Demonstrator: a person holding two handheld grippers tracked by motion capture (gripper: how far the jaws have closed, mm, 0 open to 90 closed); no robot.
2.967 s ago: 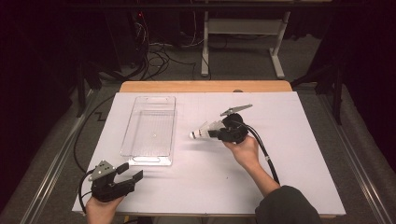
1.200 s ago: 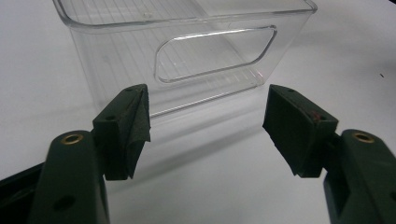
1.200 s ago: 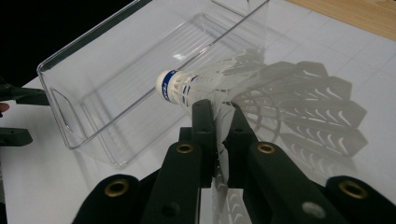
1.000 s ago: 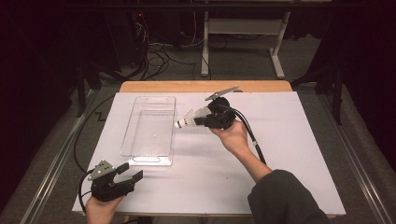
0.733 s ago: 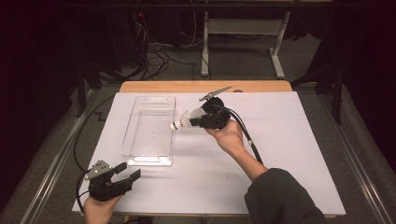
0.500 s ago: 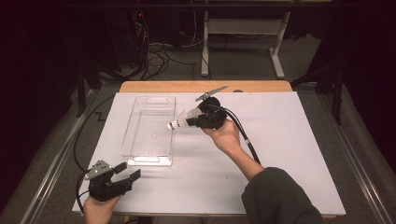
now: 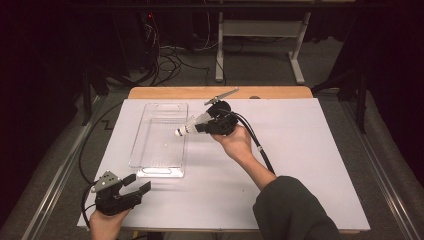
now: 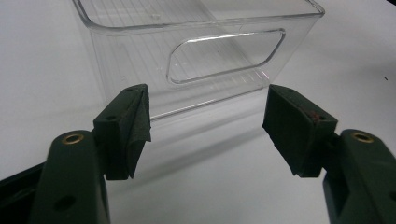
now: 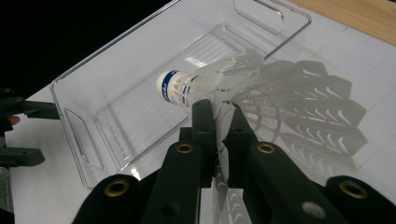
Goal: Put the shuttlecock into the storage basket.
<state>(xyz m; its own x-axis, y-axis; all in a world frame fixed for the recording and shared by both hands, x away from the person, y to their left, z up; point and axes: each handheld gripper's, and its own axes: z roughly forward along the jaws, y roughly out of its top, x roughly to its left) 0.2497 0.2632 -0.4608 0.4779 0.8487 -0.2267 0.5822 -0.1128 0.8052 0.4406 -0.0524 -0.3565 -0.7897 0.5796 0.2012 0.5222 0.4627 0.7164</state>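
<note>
white surface [image 7: 300, 165]: right tool [image 7: 197, 128], clamped on the shuttlecock [image 7: 189, 127], has carried it over the clear bin [image 7: 150, 152]; release seems next. left tool [image 7: 136, 186] rests wide, empty.

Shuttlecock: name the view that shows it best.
The right gripper view: the shuttlecock is close, its feather skirt pinched in the right claw. The high view shows it small above the clear bin's edge.

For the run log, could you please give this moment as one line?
right tongs: shut on shuttlecock | over clear bin | left tongs: open, idle
</note>
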